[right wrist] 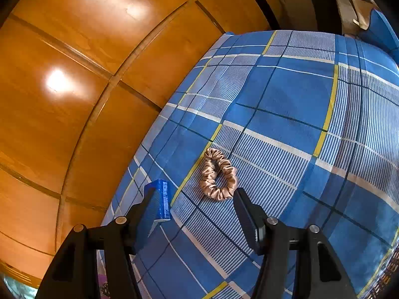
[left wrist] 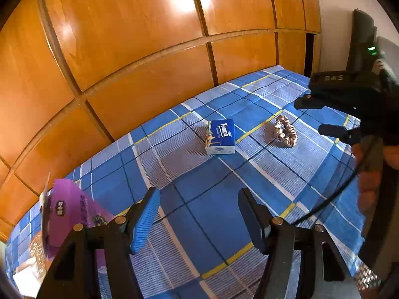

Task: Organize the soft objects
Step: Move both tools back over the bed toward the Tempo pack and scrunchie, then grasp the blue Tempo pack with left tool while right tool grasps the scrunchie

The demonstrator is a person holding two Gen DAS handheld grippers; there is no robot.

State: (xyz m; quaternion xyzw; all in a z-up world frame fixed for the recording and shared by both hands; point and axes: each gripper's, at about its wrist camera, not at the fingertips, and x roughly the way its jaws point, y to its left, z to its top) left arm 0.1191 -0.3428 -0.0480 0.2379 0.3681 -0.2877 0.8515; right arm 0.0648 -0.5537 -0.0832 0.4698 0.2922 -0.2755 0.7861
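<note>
A beige satin scrunchie (left wrist: 291, 134) (right wrist: 225, 167) lies on the blue plaid bed sheet (left wrist: 199, 174). To its left lies a blue Tempo tissue pack (left wrist: 220, 137), which shows edge-on (right wrist: 162, 199) behind the left finger in the right wrist view. My left gripper (left wrist: 198, 194) hovers over the sheet, short of the pack, open with nothing between its fingers. My right gripper (right wrist: 195, 194) (left wrist: 313, 115) is also open and holds nothing. It hangs just short of the scrunchie, which lies ahead by its right fingertip.
Glossy wooden wardrobe panels (left wrist: 124, 62) rise right behind the bed. A purple packet (left wrist: 67, 211) and other small items lie at the sheet's left end. A hand (left wrist: 369, 174) holds the right gripper. A cardboard box (right wrist: 359, 12) stands past the far corner.
</note>
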